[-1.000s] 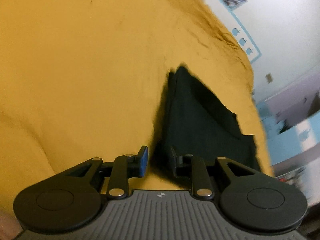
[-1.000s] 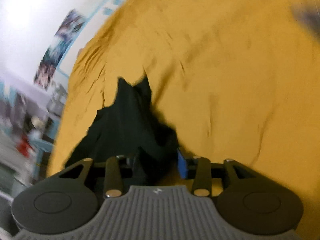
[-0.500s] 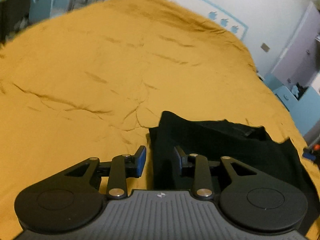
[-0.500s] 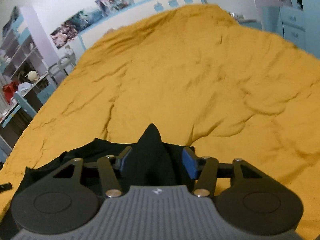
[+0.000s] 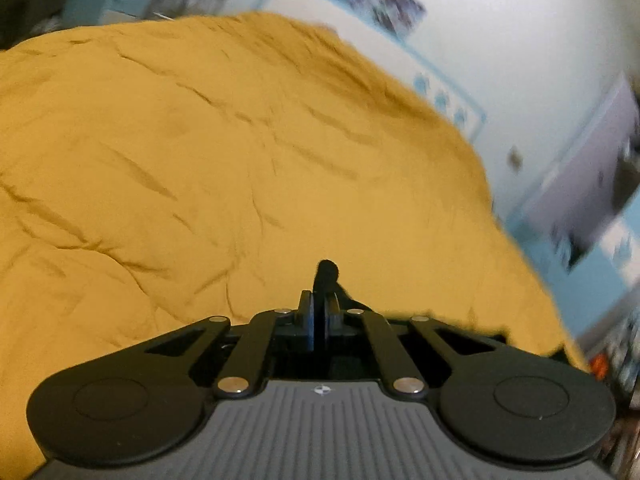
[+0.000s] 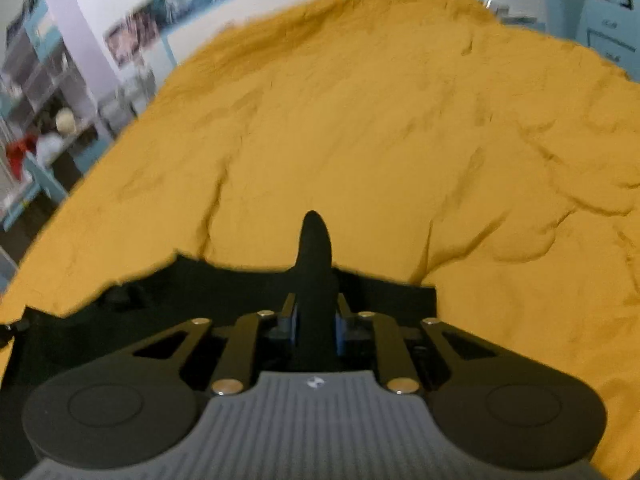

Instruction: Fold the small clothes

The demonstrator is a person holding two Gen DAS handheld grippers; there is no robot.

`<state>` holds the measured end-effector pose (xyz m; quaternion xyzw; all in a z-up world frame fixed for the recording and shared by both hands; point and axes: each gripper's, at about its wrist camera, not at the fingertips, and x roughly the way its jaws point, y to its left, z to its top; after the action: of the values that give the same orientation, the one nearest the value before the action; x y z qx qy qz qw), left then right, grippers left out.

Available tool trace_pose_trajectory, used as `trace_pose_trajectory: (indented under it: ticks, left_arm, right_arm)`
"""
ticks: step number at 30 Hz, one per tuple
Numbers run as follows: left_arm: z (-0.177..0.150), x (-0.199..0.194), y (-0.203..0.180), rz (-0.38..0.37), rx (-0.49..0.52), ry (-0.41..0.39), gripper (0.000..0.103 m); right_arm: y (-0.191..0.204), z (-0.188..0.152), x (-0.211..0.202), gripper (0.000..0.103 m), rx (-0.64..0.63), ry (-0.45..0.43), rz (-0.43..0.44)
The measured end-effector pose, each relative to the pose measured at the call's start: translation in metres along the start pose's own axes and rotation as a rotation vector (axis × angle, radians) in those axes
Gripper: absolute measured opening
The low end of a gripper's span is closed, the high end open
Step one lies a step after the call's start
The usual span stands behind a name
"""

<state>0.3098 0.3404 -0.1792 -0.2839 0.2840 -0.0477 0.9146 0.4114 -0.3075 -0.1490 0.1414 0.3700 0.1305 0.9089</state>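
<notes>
A small black garment (image 6: 168,292) lies on a mustard-yellow bedspread (image 6: 400,140). My right gripper (image 6: 316,316) is shut on a bunched fold of the black garment, which pokes up between the fingers. My left gripper (image 5: 319,312) is shut on another corner of the black garment (image 5: 326,276); only a small tip shows above the fingers, and a dark strip trails to the right behind the gripper body. Most of the garment is hidden under both grippers.
The yellow bedspread (image 5: 200,160) is wrinkled and fills both views. White walls with posters stand beyond it (image 5: 520,40). Shelves with clutter stand at the left of the right wrist view (image 6: 44,120). Blue furniture stands at the right of the left wrist view (image 5: 592,280).
Both grippers have gone from open around the garment's edges to shut on it. Both views have swung and tilted, with motion blur at the edges.
</notes>
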Motion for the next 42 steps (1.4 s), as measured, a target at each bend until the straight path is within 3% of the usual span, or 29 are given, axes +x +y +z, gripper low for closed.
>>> trace_pose_trajectory:
  ticks: [3, 7, 9, 10, 12, 15, 18, 20, 26, 28, 30, 32, 33, 34, 35, 36, 39, 42]
  left_arm:
    - [-0.001, 0.008, 0.006, 0.039, -0.003, 0.03, 0.004]
    - [-0.012, 0.036, 0.023, 0.109, -0.047, 0.129, 0.006]
    - [-0.009, 0.03, 0.026, 0.112, -0.078, 0.139, 0.016]
    - [-0.004, 0.019, 0.027, 0.112, -0.091, 0.128, 0.016]
    - [0.004, -0.003, 0.022, 0.127, -0.063, 0.122, 0.018]
    - [0.004, -0.059, 0.011, 0.102, -0.003, 0.121, 0.019]
    - [-0.015, -0.113, 0.007, 0.057, -0.003, 0.1, 0.031]
    - [-0.034, -0.145, 0.007, 0.07, -0.01, 0.093, 0.038]
    - [-0.077, -0.172, 0.02, 0.099, -0.041, 0.163, 0.04]
    - [-0.084, -0.165, 0.02, 0.09, -0.057, 0.205, 0.054]
    - [-0.092, -0.165, 0.016, 0.08, -0.047, 0.223, 0.056]
    - [-0.096, -0.167, 0.008, 0.072, -0.016, 0.21, 0.057]
    - [-0.097, -0.168, 0.005, 0.06, -0.012, 0.209, 0.054]
    - [-0.098, -0.168, 0.004, 0.038, -0.011, 0.211, 0.035]
    - [-0.098, -0.166, 0.001, 0.035, -0.001, 0.216, 0.024]
    - [-0.099, -0.165, -0.004, 0.047, 0.011, 0.216, 0.015]
    - [-0.096, -0.182, -0.01, -0.004, 0.01, 0.151, 0.01]
    - [-0.088, -0.204, -0.007, -0.083, -0.058, 0.111, 0.007]
  right_arm:
    - [-0.005, 0.0, -0.013, 0.01, 0.044, -0.068, 0.012]
    - [-0.015, -0.007, 0.018, 0.017, 0.081, 0.01, -0.052]
    - [-0.023, -0.011, 0.029, 0.023, 0.124, 0.049, -0.06]
    - [-0.025, -0.01, 0.025, 0.03, 0.148, 0.039, -0.049]
    - [-0.027, -0.007, 0.002, 0.054, 0.19, 0.013, -0.036]
    - [-0.028, -0.009, -0.05, 0.056, 0.155, 0.003, 0.037]
    - [-0.03, -0.031, -0.108, 0.061, 0.091, 0.018, 0.065]
    - [-0.035, -0.053, -0.136, 0.061, 0.064, 0.032, 0.053]
    - [-0.04, -0.106, -0.172, 0.061, 0.009, 0.07, 0.037]
    - [-0.04, -0.113, -0.172, 0.059, 0.008, 0.062, 0.053]
    - [-0.034, -0.115, -0.169, 0.045, -0.007, 0.064, 0.049]
    - [-0.031, -0.115, -0.165, 0.043, -0.019, 0.091, 0.052]
    - [-0.03, -0.116, -0.164, 0.029, -0.024, 0.086, 0.038]
    - [-0.029, -0.114, -0.163, 0.017, -0.026, 0.085, 0.034]
    - [-0.028, -0.114, -0.162, 0.004, -0.022, 0.088, 0.023]
    - [-0.029, -0.114, -0.161, 0.004, -0.006, 0.093, 0.007]
    - [-0.03, -0.109, -0.168, 0.001, 0.033, 0.077, 0.014]
    - [-0.028, -0.103, -0.199, 0.0, 0.047, 0.027, 0.059]
